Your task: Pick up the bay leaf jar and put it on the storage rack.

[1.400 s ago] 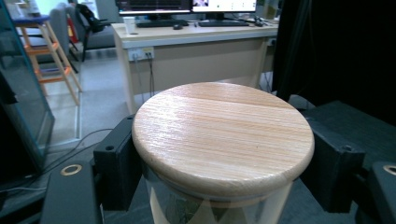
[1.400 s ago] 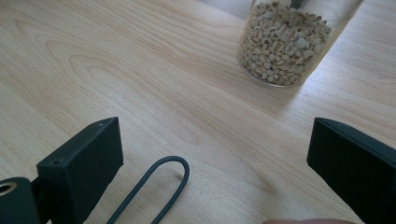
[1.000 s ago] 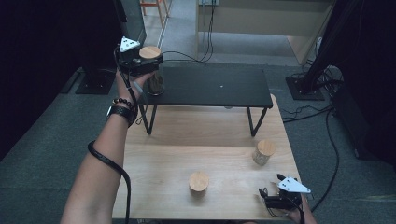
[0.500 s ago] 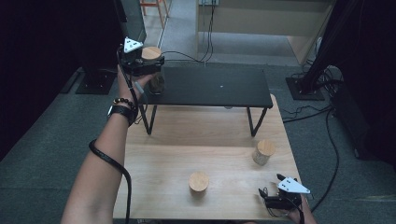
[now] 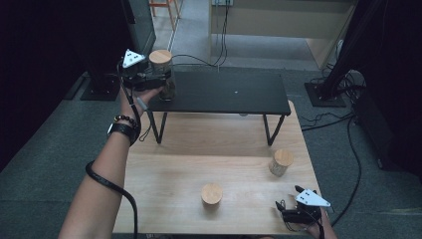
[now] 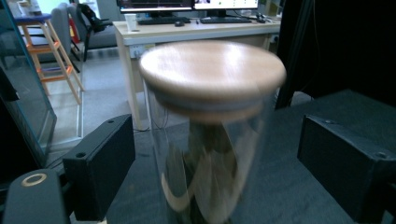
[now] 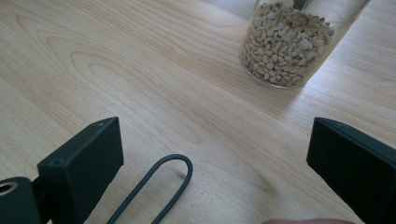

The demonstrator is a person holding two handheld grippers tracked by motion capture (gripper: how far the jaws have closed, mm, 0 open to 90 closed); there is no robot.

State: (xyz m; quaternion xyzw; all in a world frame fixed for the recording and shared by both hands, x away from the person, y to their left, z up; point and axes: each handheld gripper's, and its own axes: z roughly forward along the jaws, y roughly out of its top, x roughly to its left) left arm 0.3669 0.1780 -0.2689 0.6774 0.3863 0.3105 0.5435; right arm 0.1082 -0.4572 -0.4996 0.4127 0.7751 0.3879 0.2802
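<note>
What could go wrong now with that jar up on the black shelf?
The glass jar stands at the left end of the black shelf, so a nudge could tip it off. The left gripper is open but its jaws flank the jar closely; pulling back crookedly might drag it.

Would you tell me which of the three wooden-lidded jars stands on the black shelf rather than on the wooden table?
The jar at the shelf's left end, between the left tool's jaws; the other two jars stand on the wooden table.
</note>
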